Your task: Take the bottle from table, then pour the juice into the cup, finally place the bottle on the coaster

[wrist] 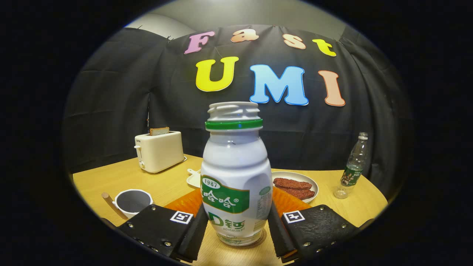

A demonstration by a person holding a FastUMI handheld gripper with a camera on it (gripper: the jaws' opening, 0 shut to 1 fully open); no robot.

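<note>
White bottle (236,177) stands upright between the gripper's (236,231) fingers, touching both.

Bottle (236,177) upright between gripper (236,231) jaws, on coaster (263,236); contact unclear.

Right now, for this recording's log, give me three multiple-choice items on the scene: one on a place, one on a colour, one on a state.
1. Where is the white drink bottle?
A. between the gripper fingers
B. inside the toaster
C. lying on the plate

2. What colour is the ring under the bottle's threaded neck?
A. red
B. green
C. blue

3. What state is the bottle's mouth in?
A. sealed with foil
B. closed with a cap
C. uncapped, threads bare

Answers:
1 A, a finger flanks each side of its base on the table.
2 B, the green ring circles the neck.
3 C, bare threads show with no cap.

The cup sits left of the fingers; whether the fingers press the bottle is unclear.
</note>
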